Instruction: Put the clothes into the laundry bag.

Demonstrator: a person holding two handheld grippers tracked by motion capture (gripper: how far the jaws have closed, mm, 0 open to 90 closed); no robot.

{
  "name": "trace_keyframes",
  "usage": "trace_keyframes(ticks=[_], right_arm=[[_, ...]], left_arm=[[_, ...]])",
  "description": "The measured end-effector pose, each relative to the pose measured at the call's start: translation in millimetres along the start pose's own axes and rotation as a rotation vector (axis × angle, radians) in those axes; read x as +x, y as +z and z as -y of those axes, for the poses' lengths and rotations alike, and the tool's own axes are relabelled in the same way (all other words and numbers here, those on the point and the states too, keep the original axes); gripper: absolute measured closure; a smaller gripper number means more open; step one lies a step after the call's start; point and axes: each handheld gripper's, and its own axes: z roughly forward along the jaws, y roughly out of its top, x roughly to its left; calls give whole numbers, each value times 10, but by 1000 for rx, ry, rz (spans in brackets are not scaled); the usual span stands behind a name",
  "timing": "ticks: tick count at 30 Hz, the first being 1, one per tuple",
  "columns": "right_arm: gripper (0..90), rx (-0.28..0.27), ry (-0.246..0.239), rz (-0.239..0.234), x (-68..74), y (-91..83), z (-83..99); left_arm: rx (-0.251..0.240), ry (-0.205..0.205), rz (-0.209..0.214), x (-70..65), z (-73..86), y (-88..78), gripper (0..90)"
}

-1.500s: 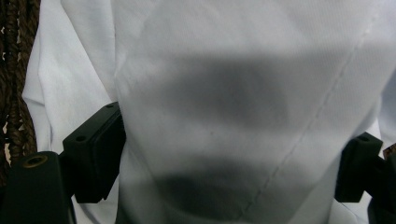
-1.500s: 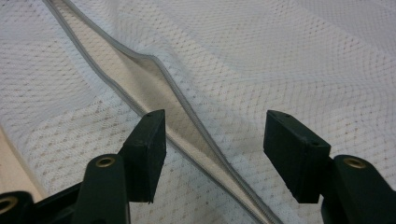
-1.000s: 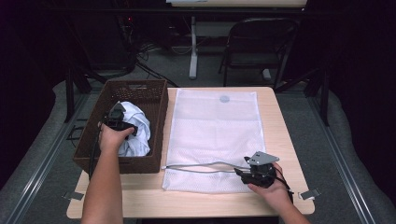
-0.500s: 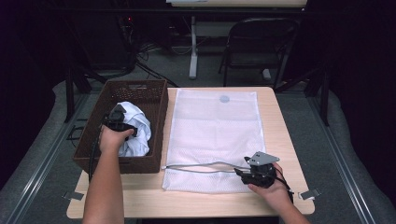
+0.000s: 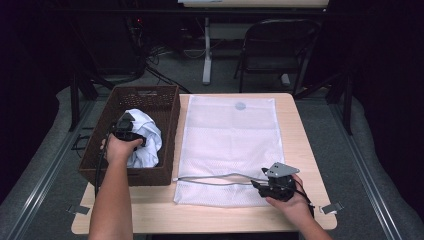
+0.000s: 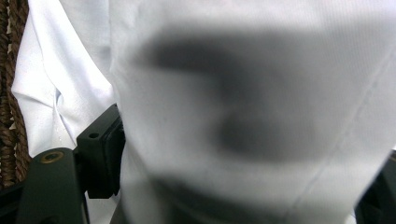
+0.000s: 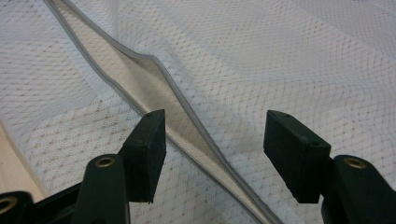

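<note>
A crumpled white cloth [image 5: 145, 137] lies in a brown wicker basket [image 5: 145, 90] at the table's left. My left gripper [image 5: 125, 125] is pushed down into that cloth. In the left gripper view the cloth [image 6: 252, 93] bulges between the widely parted jaws, so the left gripper [image 6: 238, 168] is open. A white mesh laundry bag [image 5: 232, 140] lies flat on the table. My right gripper [image 5: 260, 186] sits at its near edge. The right gripper [image 7: 215, 140] is open, and its jaws straddle the bag's grey-edged zipper opening [image 7: 154, 88], which gapes slightly.
The basket's woven wall [image 6: 7, 70] is close on the left of the left gripper. A bare strip of the wooden table [image 5: 150, 210] runs along the near edge. A folding chair [image 5: 280, 45] and table legs stand beyond the far edge.
</note>
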Motion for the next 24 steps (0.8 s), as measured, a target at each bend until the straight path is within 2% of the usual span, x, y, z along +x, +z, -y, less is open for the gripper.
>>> trace_keyframes(ticks=[5, 10, 16, 24], right_arm=[[392, -1, -3, 0, 2, 3, -1], [392, -2, -6, -3, 7, 2, -1], [392, -3, -7, -2, 8, 4, -1], [392, -3, -7, -2, 4, 6, 0]], left_arm=[[-15, 0, 7, 1, 9, -22, 326], [-19, -6, 5, -6, 15, -37, 394], [-30, -22, 8, -4, 19, -50, 463], [-31, -15, 10, -2, 21, -69, 540]])
